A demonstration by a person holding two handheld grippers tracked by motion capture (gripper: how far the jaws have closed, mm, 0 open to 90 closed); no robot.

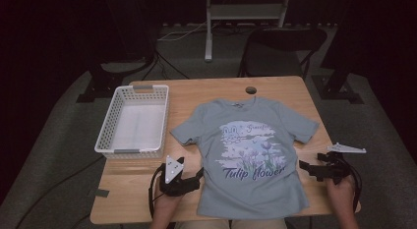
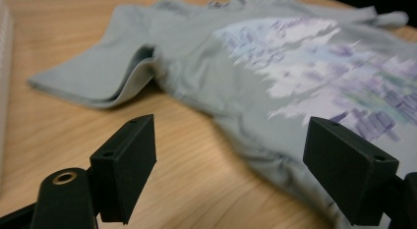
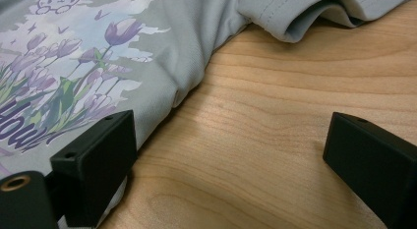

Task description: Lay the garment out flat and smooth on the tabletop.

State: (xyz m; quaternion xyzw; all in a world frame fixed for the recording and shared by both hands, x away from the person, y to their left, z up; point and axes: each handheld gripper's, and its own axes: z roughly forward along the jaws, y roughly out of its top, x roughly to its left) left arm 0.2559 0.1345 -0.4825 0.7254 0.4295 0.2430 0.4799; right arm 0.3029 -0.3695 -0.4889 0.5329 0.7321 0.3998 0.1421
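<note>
While flat on wood, soft grey T-shirt (image 1: 251, 155), printed tulips.

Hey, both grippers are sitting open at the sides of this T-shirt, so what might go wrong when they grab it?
The left gripper may pinch only the top layer of the T-shirt, since its side edge lies bunched. The right gripper has one jaw over bare table, so it might close on wood or miss the edge. Uneven grabs could skew a fold.

Quick count: one shirt (image 1: 253, 155) on the table (image 1: 206, 91), one white basket (image 1: 133, 122) by its left edge, two grippers, left (image 1: 198, 176) and right (image 1: 304, 167), plus one folding chair (image 1: 280, 49) past the far edge.
</note>
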